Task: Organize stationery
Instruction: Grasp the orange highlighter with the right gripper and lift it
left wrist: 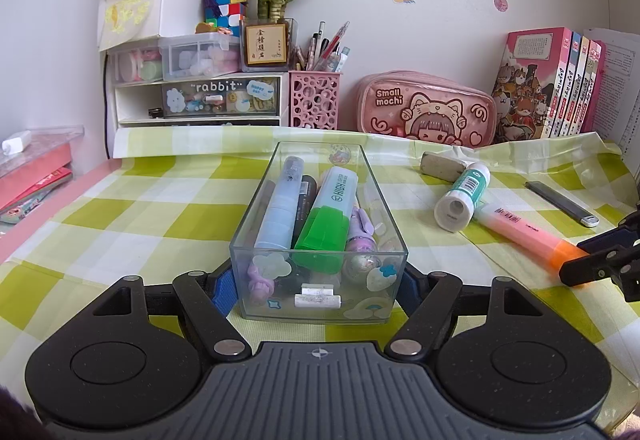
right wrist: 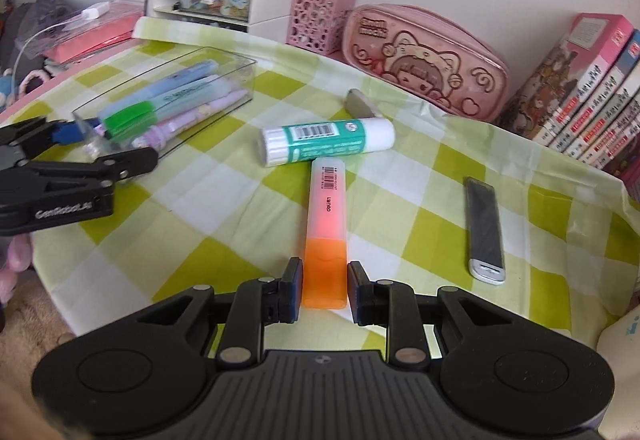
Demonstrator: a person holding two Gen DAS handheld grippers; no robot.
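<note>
Right now the step in hand looks like picking up the orange highlighter (right wrist: 324,236) so it can join the pens in the clear box (left wrist: 318,232). The right hand-held gripper (right wrist: 324,288) straddles the highlighter's orange cap end, one pad on each side; the left pad looks to be touching the cap while a thin gap shows at the right pad, so the jaws are not yet clamped on it. The left hand-held gripper (left wrist: 318,292) is closed on the near end of the clear box, its blue pads pressed against both side walls, steadying it on the bench (left wrist: 120,224).

To do this well, I would close squarely on the cap with the pads flat on its broad faces, since a grip near the very end could let the long body droop or swing. The highlighter's far tip touches the glue stick (right wrist: 328,142), which lies crosswise just beyond it, so lifting straight up before moving toward the box should keep the round glue stick from rolling. The box is already fairly full; laying the highlighter lengthwise alongside the green highlighter (left wrist: 328,216) seems the best fit. A black lead case (right wrist: 485,230) lies well to the right of the orange highlighter and an eraser (right wrist: 360,102) just past the glue stick, both still waiting.
</note>
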